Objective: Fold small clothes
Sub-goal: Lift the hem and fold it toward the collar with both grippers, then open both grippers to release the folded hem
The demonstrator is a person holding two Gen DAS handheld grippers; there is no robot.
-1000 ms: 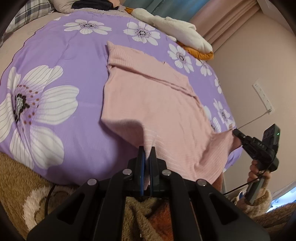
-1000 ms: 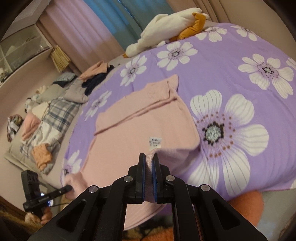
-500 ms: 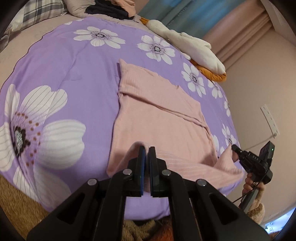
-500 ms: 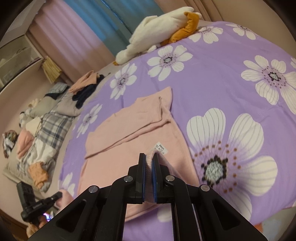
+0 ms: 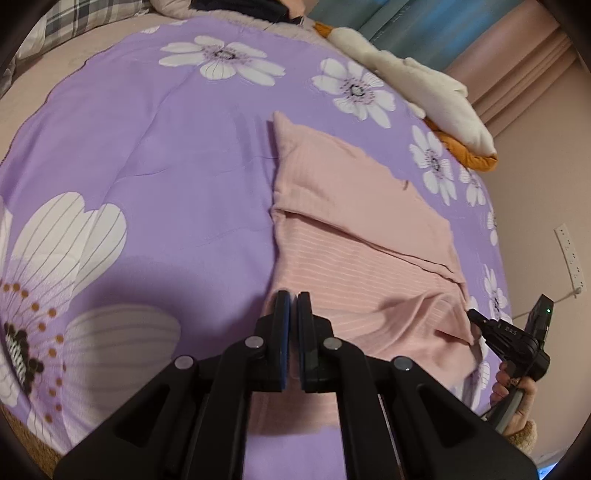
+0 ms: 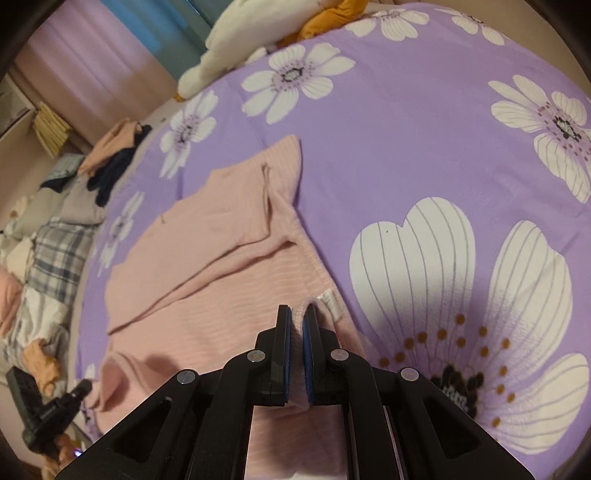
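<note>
A bed under a purple duvet printed with large white flowers (image 5: 147, 155) fills the room. Behind it hang blue curtains (image 5: 399, 26) beside pink drapes (image 6: 92, 62). A white power strip (image 5: 570, 254) is fixed to the plain pinkish wall (image 5: 535, 177).

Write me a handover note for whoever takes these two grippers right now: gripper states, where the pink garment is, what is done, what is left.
Left gripper: shut on the near edge of the pink garment.
Right gripper: shut on the other near corner, beside the white care label.
Garment: on the purple floral bedspread, far part lying flat with one flap already folded over; the near edge is lifted between the two grippers.
Done: side fold.
Left: carry the held edge over the far part, lay it down, release, smooth.
Other clothes wait at the bed's far side.
</note>
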